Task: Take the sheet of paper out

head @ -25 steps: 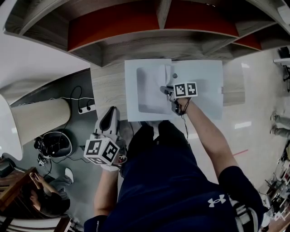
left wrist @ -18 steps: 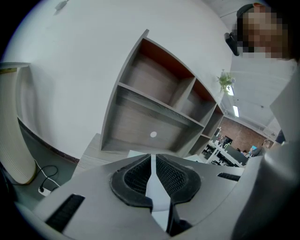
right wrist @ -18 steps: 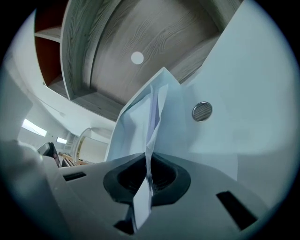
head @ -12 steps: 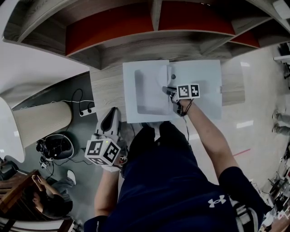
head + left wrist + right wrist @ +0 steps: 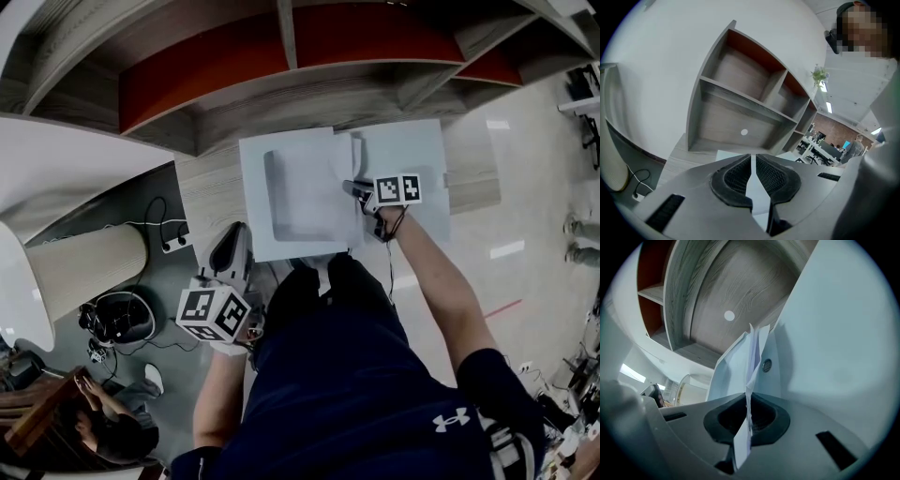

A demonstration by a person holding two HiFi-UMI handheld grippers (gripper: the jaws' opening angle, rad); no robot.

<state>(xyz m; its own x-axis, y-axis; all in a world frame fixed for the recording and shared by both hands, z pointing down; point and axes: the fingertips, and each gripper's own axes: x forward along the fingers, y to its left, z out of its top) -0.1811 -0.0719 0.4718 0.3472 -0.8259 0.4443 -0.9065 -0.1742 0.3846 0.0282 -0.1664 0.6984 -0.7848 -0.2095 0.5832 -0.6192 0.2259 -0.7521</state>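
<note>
A pale blue folder [image 5: 412, 155] lies open on the wooden desk [image 5: 211, 192]. A white sheet of paper [image 5: 309, 183] rests on its left half, with its right edge curled up by the fold. My right gripper [image 5: 358, 193] is shut on that raised edge. In the right gripper view the sheet [image 5: 752, 357] stands on edge between the pads of the right gripper [image 5: 748, 420], with the folder [image 5: 834, 333] and its round snap [image 5: 766, 365] behind. My left gripper [image 5: 230, 242] hangs beside the desk's near left corner, shut and holding nothing [image 5: 753, 174].
A wooden shelf unit [image 5: 281, 89] with red back panels stands behind the desk. A white curved wall [image 5: 66, 159] and a cylinder [image 5: 84, 267] are on the left, with cables and a bag [image 5: 117, 319] on the floor. Another person [image 5: 103, 427] sits at lower left.
My right gripper's jaws have closed on the sheet's right edge and raised it, so the paper now bows up off the folder. The left gripper has hardly shifted.
</note>
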